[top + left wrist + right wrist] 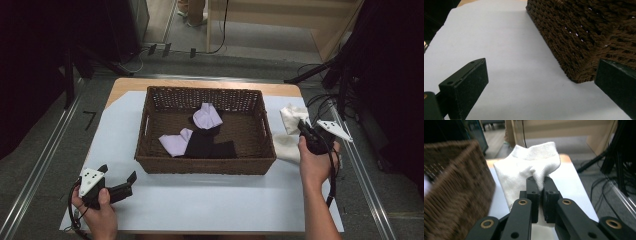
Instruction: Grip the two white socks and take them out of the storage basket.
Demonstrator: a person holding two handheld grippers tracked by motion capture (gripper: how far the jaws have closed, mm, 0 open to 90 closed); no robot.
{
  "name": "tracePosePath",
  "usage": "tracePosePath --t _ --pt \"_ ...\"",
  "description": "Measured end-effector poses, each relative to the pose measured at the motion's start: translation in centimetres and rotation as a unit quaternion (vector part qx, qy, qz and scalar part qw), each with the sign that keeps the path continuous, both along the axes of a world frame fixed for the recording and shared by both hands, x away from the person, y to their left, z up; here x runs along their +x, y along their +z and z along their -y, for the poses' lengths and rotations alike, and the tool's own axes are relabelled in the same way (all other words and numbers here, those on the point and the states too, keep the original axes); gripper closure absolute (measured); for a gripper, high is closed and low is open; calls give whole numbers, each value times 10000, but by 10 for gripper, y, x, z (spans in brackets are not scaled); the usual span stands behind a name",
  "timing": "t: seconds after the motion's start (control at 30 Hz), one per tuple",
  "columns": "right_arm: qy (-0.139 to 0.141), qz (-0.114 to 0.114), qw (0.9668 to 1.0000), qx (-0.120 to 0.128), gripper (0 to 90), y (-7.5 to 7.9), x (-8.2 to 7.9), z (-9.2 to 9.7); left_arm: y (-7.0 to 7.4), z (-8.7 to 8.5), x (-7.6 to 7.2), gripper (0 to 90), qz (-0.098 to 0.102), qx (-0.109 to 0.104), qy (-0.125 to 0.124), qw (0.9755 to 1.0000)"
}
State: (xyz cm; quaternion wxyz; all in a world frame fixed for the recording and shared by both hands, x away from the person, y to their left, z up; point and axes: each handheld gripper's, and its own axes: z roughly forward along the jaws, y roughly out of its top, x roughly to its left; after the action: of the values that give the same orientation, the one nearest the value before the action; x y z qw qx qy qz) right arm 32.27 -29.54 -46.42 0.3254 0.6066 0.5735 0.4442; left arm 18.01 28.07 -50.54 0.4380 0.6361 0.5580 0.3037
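1. My right gripper (539, 185) is clamped on a fold of the white sock (524, 167). I hold it just right of the brown wicker basket (150, 162), above the pale sheet (200, 200) that covers the table.
2. My left gripper (120, 186) rests at the near left, its jaws spread wide with nothing between them. It points toward the near left corner of the basket.
3. I judge that the grip is small: the jaws pinch only a bunch of cloth near the middle, and the rest of the sock stands loose around them. If I swing it quickly toward the basket, the cloth can slide out and the sock can fall on the sheet.
4. The loose end can also catch on the rough basket rim when I carry it over the right wall, so I should lift it high enough.
5. A second white sock (286, 146) lies on the sheet just near my right hand (314, 162); my forearm could push it off the edge.
6. In the basket lie lilac socks (207, 117) and a black sock (210, 147).
7. I can read no brand, label or writing on anything.
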Motion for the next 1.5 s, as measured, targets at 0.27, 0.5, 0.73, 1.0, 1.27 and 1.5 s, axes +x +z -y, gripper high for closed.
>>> tracePosePath --t 0.27,0.5,0.73,1.0,1.27,1.5 --pt "-45 -143 9998 96 535 -21 -4 9 0 0 0 0 1 5 1 10000" --pt "-26 104 9999 -34 316 -16 -14 14 0 0 0 0 11 14 -3 10000" --pt "184 297 9989 -309 171 -18 -37 23 0 0 -1 0 23 -7 -7 10000" --pt "294 212 9992 -171 0 -28 -67 43 0 0 -1 0 41 -14 2 10000" --pt "454 231 9986 -173 0 -35 -88 55 0 0 -1 0 53 1 15 10000" --pt "398 158 9990 -136 0 -46 -107 69 0 0 -2 0 58 -12 19 10000"
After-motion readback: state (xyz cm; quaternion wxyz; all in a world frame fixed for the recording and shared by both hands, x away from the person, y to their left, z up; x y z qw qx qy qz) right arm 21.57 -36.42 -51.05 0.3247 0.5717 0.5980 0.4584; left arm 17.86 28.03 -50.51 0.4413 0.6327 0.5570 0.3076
